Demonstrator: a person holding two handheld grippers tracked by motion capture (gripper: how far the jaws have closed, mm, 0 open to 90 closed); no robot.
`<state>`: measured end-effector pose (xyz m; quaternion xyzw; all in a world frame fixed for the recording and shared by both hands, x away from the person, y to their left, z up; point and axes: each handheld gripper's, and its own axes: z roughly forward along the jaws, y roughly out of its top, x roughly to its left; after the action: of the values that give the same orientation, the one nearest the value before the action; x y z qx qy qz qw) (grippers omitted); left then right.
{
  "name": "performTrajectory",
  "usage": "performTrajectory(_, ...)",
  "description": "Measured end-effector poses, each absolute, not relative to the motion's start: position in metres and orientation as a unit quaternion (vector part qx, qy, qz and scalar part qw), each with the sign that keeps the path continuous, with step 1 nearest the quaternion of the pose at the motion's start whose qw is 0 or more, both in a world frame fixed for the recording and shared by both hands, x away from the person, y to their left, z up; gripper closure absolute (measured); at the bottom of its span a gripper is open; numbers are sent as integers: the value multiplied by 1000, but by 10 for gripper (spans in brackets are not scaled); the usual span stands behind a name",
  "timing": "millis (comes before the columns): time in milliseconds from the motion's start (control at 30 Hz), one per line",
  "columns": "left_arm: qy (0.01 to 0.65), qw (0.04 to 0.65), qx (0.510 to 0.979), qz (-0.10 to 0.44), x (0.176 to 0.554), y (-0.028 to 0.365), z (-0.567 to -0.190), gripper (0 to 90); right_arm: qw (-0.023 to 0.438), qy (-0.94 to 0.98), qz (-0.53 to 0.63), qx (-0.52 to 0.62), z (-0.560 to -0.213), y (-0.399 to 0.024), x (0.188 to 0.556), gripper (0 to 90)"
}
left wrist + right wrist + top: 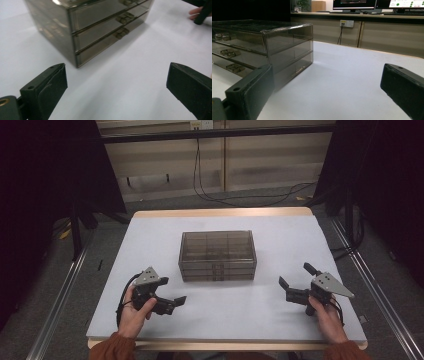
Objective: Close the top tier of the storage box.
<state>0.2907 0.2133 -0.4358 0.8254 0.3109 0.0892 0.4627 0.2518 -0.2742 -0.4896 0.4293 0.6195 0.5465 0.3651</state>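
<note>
left gripper [172,295]: jaws wide apart, hand-held, low | right gripper [295,280]: jaws wide apart, hand-held, low

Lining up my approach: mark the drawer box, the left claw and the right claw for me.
drawer box [217,255]: high view, on its smoky clear top.
left claw [172,301]: high view, midway between its open tips.
right claw [296,279]: high view, midway between its open tips.

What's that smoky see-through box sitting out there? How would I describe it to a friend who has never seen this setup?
Start at the white table with its pale wooden edge. Near its middle, between the left gripper and the right gripper, sits the drawer chest. It is a low box of smoky transparent plastic with three shallow drawers stacked one above another, each with a small handle at its front.
</note>
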Motion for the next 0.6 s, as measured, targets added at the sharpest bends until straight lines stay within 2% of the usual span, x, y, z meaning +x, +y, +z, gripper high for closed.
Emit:
performTrajectory(233,304,479,817,101,286,233,-435,32,362,627,542,427,-489,-274,253,0)
performTrajectory(600,372,456,800,117,292,270,-461,21,363,623,545,428,-489,-274,253,0)
